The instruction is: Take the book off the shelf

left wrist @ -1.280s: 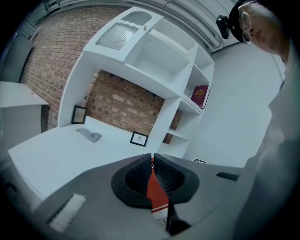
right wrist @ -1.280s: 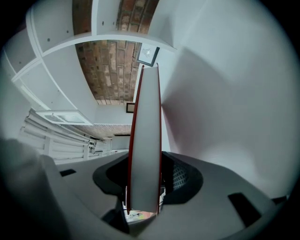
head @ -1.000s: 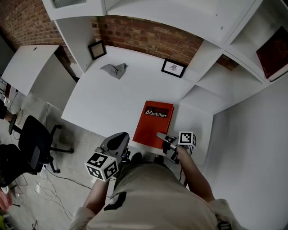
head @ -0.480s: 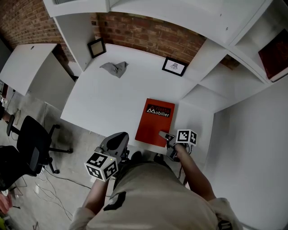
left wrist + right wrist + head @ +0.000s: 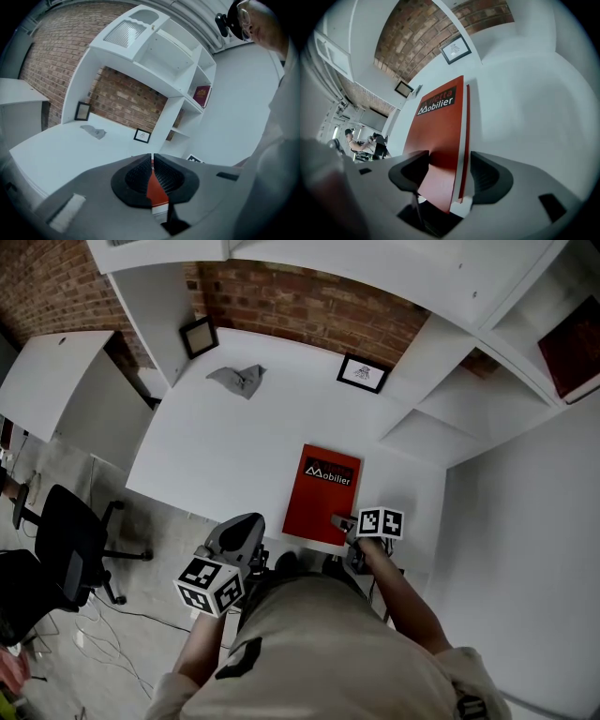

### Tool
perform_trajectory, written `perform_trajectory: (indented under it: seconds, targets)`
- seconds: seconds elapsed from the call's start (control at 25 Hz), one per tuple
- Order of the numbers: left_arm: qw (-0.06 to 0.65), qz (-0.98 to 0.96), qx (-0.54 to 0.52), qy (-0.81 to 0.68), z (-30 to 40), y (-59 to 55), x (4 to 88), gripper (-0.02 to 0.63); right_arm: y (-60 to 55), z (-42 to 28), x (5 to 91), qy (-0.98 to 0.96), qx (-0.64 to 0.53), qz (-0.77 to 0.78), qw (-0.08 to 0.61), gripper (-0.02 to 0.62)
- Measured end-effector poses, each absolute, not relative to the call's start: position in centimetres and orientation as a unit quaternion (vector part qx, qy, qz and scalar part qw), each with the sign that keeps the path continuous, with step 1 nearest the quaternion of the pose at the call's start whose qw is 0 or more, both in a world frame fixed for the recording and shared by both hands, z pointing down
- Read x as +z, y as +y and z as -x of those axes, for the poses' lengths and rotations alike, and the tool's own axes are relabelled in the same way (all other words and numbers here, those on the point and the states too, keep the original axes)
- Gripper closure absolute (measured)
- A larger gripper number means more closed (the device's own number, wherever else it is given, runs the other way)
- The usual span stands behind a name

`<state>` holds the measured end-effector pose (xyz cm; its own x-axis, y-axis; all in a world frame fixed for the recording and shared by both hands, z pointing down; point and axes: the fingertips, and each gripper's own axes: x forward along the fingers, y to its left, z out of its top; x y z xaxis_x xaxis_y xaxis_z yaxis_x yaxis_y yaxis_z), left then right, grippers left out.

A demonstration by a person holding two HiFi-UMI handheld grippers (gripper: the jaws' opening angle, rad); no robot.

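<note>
My right hand-held gripper [image 5: 450, 159] has just been opening, jaws apart astride the red book [image 5: 440, 122]; left hand-held gripper [image 5: 151, 161] closed, empty.

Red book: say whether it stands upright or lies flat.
Flat: the red book lies cover up on the white desk, title showing.

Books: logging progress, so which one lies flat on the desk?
The bright red book lettered "Mobilier" lies flat on the desk; the darker book sits on the shelf.
</note>
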<state>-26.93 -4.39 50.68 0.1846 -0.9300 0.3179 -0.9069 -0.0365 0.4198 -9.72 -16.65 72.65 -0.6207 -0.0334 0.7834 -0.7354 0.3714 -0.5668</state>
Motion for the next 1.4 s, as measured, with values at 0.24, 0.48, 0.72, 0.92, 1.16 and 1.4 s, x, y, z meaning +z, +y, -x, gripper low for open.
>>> perform_trajectory:
  seconds: [0.24, 0.48, 0.72, 0.92, 1.16, 1.4]
  targets:
    - [0.273, -0.727, -0.023, -0.63, 27.1, -4.6, 50.8, 0.591, -16.6, 9.6, 72.5, -0.755, 0.496, -0.267, 0.335, 0.353]
    - [0.272, -0.739, -0.011, -0.617, 26.6, -5.2, 50.9, 0.591, -18.6, 8.5, 67.8, -0.784, 0.483, -0.306, 0.242, 0.348]
    - [0.249, -0.749, -0.007, -0.614, 24.5, -7.4, 48.9, 0.591, -18.8, 5.5, 64.1, -0.794, 0.495, -0.304, 0.181, 0.348]
    - [0.232, -0.747, 0.005, -0.623, 22.9, -8.1, 48.0, 0.591, -17.4, 3.1, 63.7, -0.795, 0.504, -0.293, 0.167, 0.348]
    - [0.236, -0.749, 0.016, -0.618, 18.0, -8.2, 48.6, 0.591, -16.3, -0.5, 63.8, -0.8, 0.507, -0.279, 0.161, 0.348]
    - [0.252, -0.775, 0.032, -0.579, 9.6, -8.5, 49.3, 0.591, -15.2, -6.4, 63.8, -0.791, 0.518, -0.289, 0.149, 0.348]
